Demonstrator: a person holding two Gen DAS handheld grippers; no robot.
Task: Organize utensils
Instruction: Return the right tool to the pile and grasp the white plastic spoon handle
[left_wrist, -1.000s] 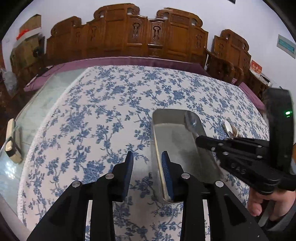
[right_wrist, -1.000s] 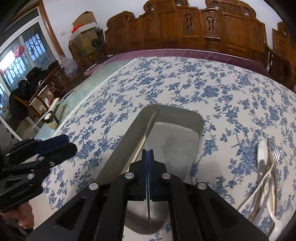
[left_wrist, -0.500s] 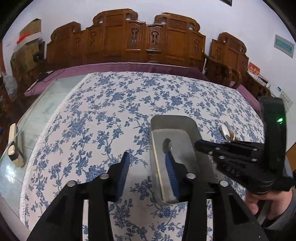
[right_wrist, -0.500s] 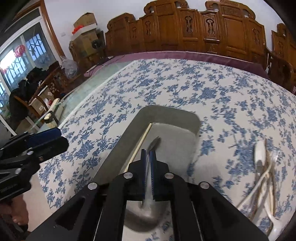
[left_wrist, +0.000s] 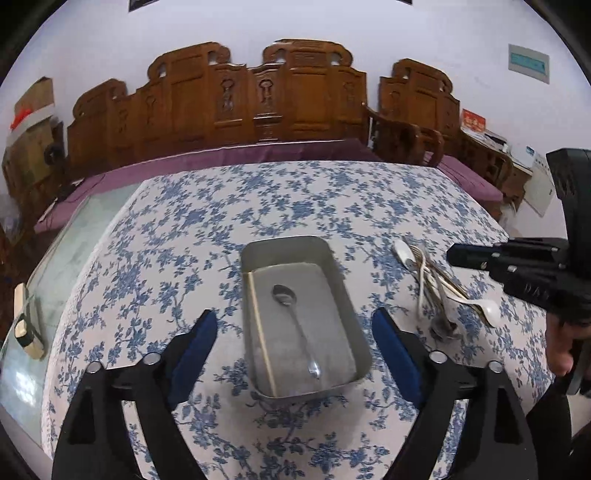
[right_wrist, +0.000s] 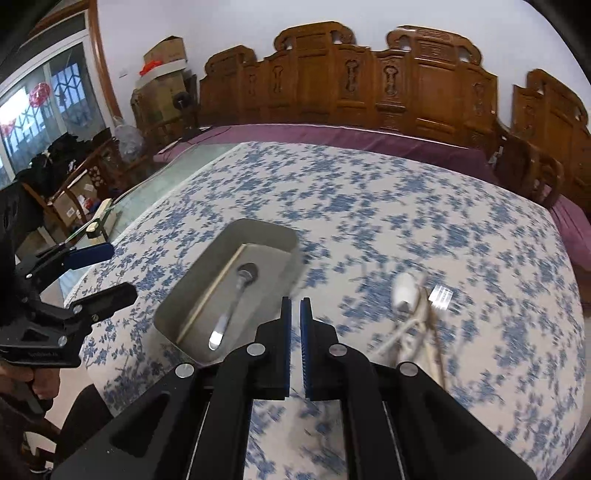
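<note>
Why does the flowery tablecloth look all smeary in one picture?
Right wrist view: motion blur smears the blue-flowered tablecloth and the pile of white and metal utensils. Left wrist view: sharper, the metal spoon in the grey metal tray shows crisply; fisheye bends the edges.

Under my claws spreads a white tablecloth with blue flowers (left_wrist: 229, 229). Far ahead of them stands a row of carved brown wooden chairs (left_wrist: 258, 96), with a purple cloth edge (right_wrist: 332, 134) before it. Far to my left are cardboard boxes (right_wrist: 162, 59) and a window (right_wrist: 40, 110).
</note>
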